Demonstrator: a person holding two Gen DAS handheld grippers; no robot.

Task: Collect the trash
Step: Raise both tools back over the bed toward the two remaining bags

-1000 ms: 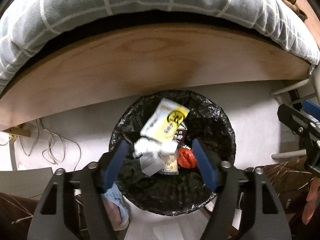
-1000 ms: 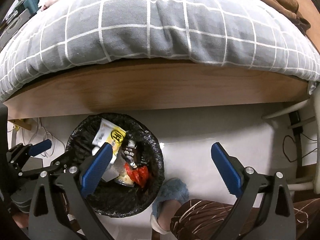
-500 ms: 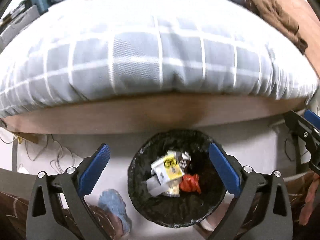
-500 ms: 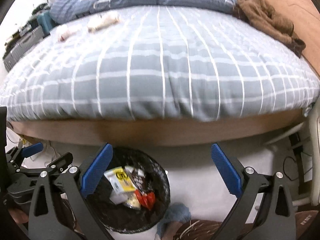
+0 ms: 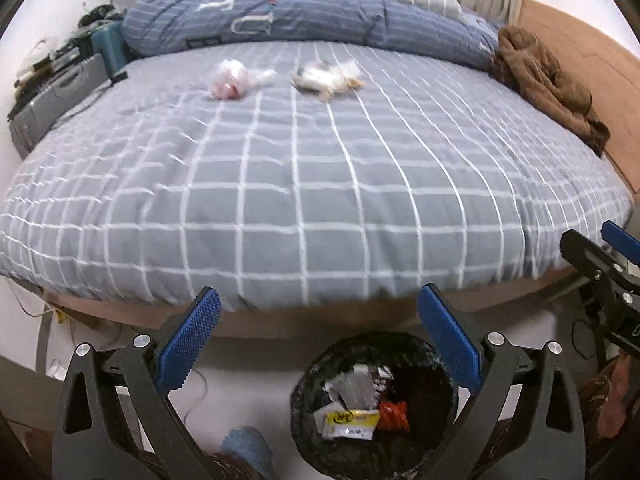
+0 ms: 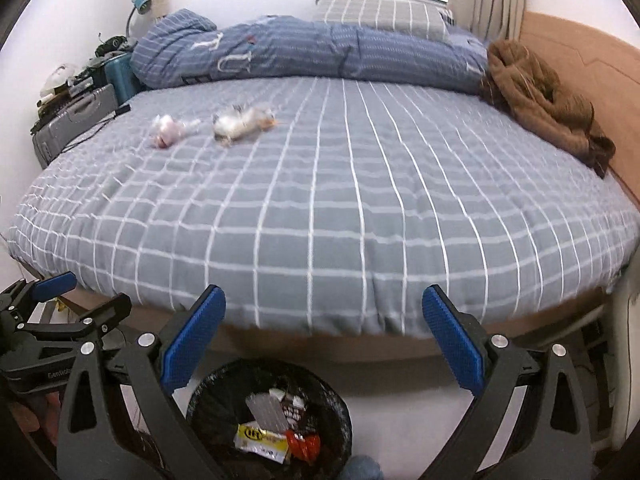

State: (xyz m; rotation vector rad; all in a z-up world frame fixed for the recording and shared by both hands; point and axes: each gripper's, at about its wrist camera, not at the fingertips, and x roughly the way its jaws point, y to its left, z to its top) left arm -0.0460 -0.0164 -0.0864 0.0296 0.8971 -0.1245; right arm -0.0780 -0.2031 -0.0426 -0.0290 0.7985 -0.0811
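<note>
The left gripper [image 5: 318,338] has just been opening; its blue fingers [image 5: 188,344] stand wide apart with nothing between them. The right gripper [image 6: 324,340] is wide open and empty too. At the bottom of both views sits the black bin [image 5: 374,408] with wrappers [image 5: 352,418] inside. Two bits of trash [image 5: 326,78] lie on the bed [image 5: 312,184], upper middle.

Both wrist cameras look forward and downward from the foot side of the bed [image 5: 304,184], the left view nearer the lined bin [image 5: 374,408] on the floor, the right view a little to its right, and both share the bed, the bin and the two scraps [image 6: 208,124] far up on the cover.
</note>
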